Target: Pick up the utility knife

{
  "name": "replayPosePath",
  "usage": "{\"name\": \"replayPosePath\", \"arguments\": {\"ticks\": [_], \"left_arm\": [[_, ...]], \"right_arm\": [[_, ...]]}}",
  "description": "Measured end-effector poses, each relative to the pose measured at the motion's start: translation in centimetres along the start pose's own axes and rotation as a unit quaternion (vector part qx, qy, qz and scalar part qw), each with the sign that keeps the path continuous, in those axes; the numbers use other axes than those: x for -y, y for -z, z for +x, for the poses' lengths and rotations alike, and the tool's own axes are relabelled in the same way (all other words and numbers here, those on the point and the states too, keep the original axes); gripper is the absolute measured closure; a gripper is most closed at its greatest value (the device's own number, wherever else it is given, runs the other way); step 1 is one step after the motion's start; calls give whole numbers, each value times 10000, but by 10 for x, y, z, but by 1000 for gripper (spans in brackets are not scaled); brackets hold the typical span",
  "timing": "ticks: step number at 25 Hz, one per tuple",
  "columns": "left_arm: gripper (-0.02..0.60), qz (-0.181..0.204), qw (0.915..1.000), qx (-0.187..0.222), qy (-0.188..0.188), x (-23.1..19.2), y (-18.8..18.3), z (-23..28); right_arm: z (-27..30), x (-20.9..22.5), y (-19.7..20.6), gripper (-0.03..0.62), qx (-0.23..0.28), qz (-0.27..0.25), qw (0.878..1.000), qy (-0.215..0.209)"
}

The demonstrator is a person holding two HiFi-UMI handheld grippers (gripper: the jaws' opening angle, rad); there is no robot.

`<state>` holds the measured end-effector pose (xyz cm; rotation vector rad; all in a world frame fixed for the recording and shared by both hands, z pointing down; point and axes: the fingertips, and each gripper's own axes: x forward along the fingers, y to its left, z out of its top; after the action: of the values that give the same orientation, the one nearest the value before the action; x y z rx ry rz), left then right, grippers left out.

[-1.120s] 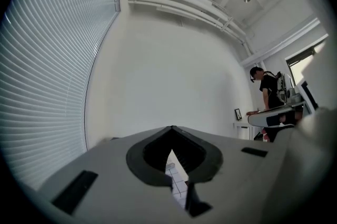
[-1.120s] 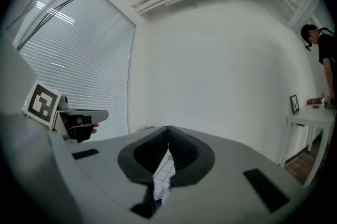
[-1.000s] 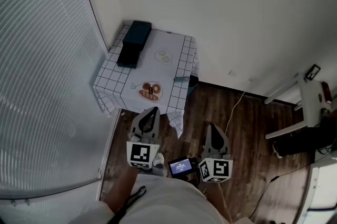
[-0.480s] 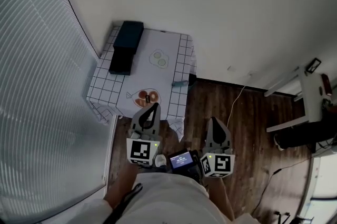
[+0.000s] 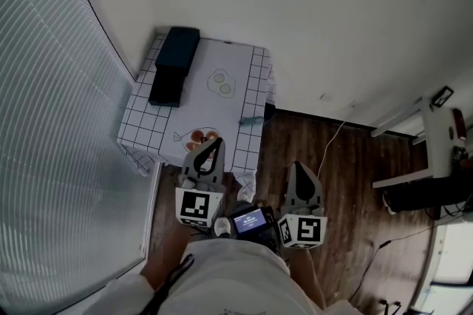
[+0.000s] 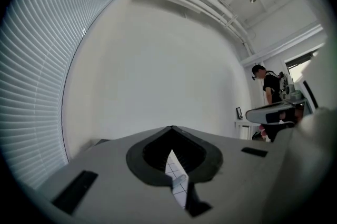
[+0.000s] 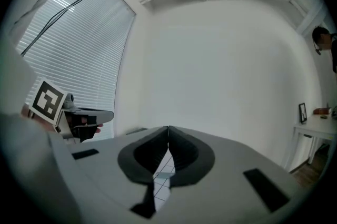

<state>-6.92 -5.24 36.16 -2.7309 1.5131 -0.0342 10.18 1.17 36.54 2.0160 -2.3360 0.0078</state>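
Left gripper (image 5: 215, 145) and right gripper (image 5: 298, 168): fingers together, empty. Utility knife (image 5: 250, 120) lies at the counter (image 5: 244, 69) edge, ahead of and between both fingers, touching neither.

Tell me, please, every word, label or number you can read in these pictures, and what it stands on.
No text can be read anywhere.
Small screen: bluish lines, too small to read.
Left marker cube and right marker cube: black-and-white square patterns, no letters.
Tablecloth: drawings only, no words visible.
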Motion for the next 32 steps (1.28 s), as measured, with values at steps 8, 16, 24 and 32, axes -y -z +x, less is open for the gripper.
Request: {"name": "replayPosePath", "arguments": {"ticks": [8,16,24,32], "left_arm": [[578,71,9999,-157,6,-5,12,51],[578,-41,9993,-310,-205,-19,17,101],[578,134,9978,-455,-467,-32,21,132],[578,107,9956,-586,-730,-48,28,139]], "right_arm": [[52,29,9,588,-36,41,10000,-48],[104,52,17,588,-232,198,9990,-332],[147,69,35,588,-353,199,9971,-640],[175,63,44,588,-451,140,9943,-959]]}}
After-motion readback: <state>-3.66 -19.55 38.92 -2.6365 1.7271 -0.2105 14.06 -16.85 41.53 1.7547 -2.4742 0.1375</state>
